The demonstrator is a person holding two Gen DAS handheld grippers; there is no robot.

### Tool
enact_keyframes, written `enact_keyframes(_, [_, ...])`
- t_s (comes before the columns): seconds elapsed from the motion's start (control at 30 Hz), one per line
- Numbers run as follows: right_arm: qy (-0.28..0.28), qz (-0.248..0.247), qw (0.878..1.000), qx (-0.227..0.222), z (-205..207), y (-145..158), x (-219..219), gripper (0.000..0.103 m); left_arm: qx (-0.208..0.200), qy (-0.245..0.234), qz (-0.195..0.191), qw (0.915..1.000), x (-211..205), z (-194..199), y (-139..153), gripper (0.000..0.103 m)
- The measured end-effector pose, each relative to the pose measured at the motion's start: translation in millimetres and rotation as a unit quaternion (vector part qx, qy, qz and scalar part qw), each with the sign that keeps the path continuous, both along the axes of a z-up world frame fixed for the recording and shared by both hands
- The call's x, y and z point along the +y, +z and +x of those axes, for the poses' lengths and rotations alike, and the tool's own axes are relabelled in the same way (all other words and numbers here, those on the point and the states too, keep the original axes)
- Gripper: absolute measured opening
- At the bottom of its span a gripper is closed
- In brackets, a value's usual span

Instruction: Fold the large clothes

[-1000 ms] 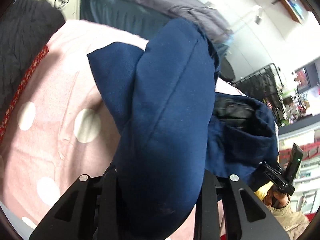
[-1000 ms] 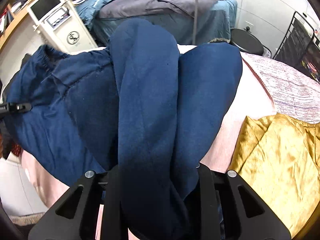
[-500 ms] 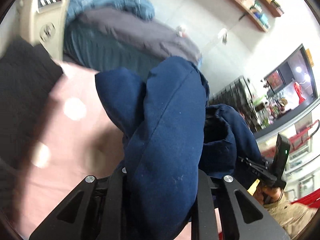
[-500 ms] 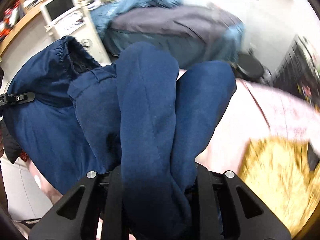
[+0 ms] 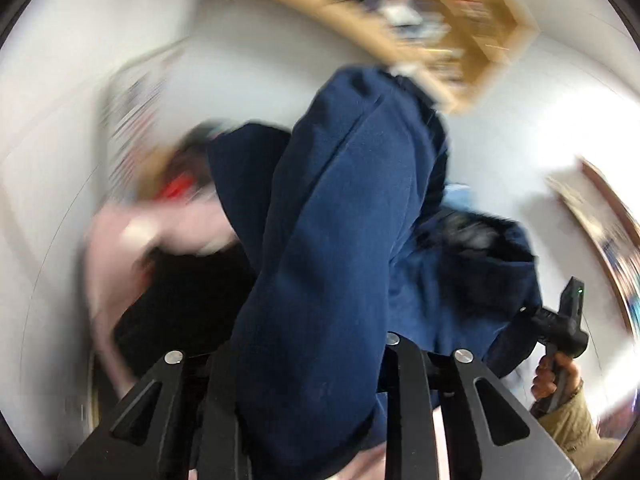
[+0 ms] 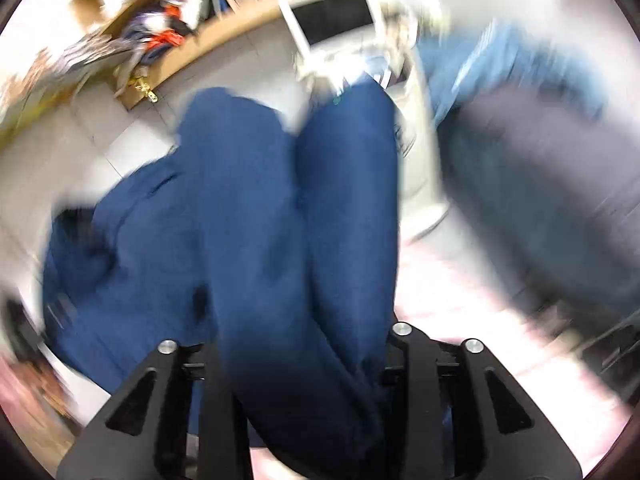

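Observation:
A large navy blue garment (image 5: 336, 248) hangs bunched between my two grippers, lifted high off the pink dotted bed cover (image 5: 168, 228). My left gripper (image 5: 308, 392) is shut on a thick fold of it. My right gripper (image 6: 304, 392) is shut on another fold of the same garment (image 6: 280, 220). In the left wrist view the right gripper's handle (image 5: 560, 328) and the hand that holds it show at the lower right, with the garment's elastic opening (image 5: 480, 236) beside them. Both views are motion-blurred.
Wooden wall shelves (image 5: 420, 12) with clutter show above in the left wrist view and also in the right wrist view (image 6: 152, 40). A dark grey and blue bedding pile (image 6: 540, 184) lies at the right. A black cloth (image 5: 188, 304) lies on the pink cover.
Both grippers have swung upward with the navy garment, so the views now face the wall and shelves instead of the bed. The gold cloth has left the right wrist view.

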State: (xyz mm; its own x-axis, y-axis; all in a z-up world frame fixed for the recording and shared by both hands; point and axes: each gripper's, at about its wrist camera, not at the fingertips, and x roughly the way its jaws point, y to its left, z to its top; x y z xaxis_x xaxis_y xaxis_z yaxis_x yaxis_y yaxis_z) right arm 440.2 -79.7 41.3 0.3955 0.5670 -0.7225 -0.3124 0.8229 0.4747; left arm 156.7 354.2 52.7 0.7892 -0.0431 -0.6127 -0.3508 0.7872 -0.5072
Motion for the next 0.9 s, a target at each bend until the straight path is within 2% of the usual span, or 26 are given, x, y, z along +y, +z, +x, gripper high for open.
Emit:
enact_keyframes(0.03, [-0.002, -0.014, 1.000, 0.028, 17, -22, 16, 0.042, 0.045, 0.031, -0.031, 0.9980, 19, -1, -36, 0.026])
enact_keyframes(0.07, [-0.006, -0.031, 0.998, 0.063, 34, -51, 32, 0.044, 0.074, 0.054, -0.071, 0.9933, 36, -4, -71, 0.027])
enact_keyframes(0.13, [-0.047, -0.081, 0.990, 0.102, 58, -103, 54, 0.051, 0.071, 0.077, -0.131, 0.9858, 56, -14, -110, 0.035])
enact_keyframes(0.17, [-0.062, -0.094, 0.988, 0.109, 64, -119, 60, 0.063, 0.060, 0.077, -0.159, 0.9824, 62, -18, -121, 0.037])
enact_keyframes(0.2, [-0.074, -0.104, 0.986, 0.110, 68, -131, 63, 0.080, 0.048, 0.073, -0.168, 0.9818, 68, -18, -123, 0.038])
enact_keyframes(0.23, [-0.088, -0.109, 0.984, 0.110, 71, -139, 62, 0.085, 0.042, 0.068, -0.157, 0.9843, 66, -15, -122, 0.045])
enact_keyframes(0.27, [-0.101, -0.102, 0.984, 0.108, 72, -145, 59, 0.087, 0.054, 0.068, -0.129, 0.9879, 62, -11, -120, 0.050])
enact_keyframes(0.33, [-0.107, -0.088, 0.985, 0.103, 69, -150, 56, 0.087, 0.075, 0.073, -0.082, 0.9912, 51, -2, -119, 0.069])
enact_keyframes(0.37, [-0.105, -0.083, 0.986, 0.101, 72, -149, 55, 0.087, 0.082, 0.079, -0.074, 0.9908, 50, 0, -120, 0.076])
enact_keyframes(0.43, [-0.103, -0.068, 0.988, 0.097, 71, -144, 52, 0.087, 0.086, 0.098, -0.099, 0.9865, 63, 6, -129, 0.082])
enact_keyframes(0.5, [-0.112, -0.040, 0.989, 0.086, 68, -130, 39, 0.087, 0.083, 0.113, -0.121, 0.9827, 68, 7, -134, 0.084])
enact_keyframes(0.57, [-0.121, -0.017, 0.990, 0.074, 63, -119, 24, 0.087, 0.085, 0.121, -0.104, 0.9834, 69, 7, -127, 0.085])
enact_keyframes(0.63, [-0.136, 0.005, 0.989, 0.063, 53, -110, 8, 0.088, 0.082, 0.136, -0.065, 0.9852, 69, 5, -112, 0.085])
enact_keyframes(0.67, [-0.149, 0.026, 0.987, 0.058, 50, -103, -3, 0.094, 0.075, 0.146, -0.045, 0.9854, 67, 3, -101, 0.085])
enact_keyframes(0.73, [-0.186, 0.048, 0.980, 0.057, 45, -94, -24, 0.097, 0.052, 0.169, -0.001, 0.9843, 67, -4, -75, 0.087])
enact_keyframes(0.83, [-0.202, 0.057, 0.976, 0.059, 42, -86, -40, 0.097, 0.037, 0.194, 0.053, 0.9789, 64, -13, -50, 0.094])
enact_keyframes(0.9, [-0.180, 0.035, 0.982, 0.050, 30, -79, -33, 0.097, 0.032, 0.193, 0.070, 0.9782, 59, -17, -36, 0.094])
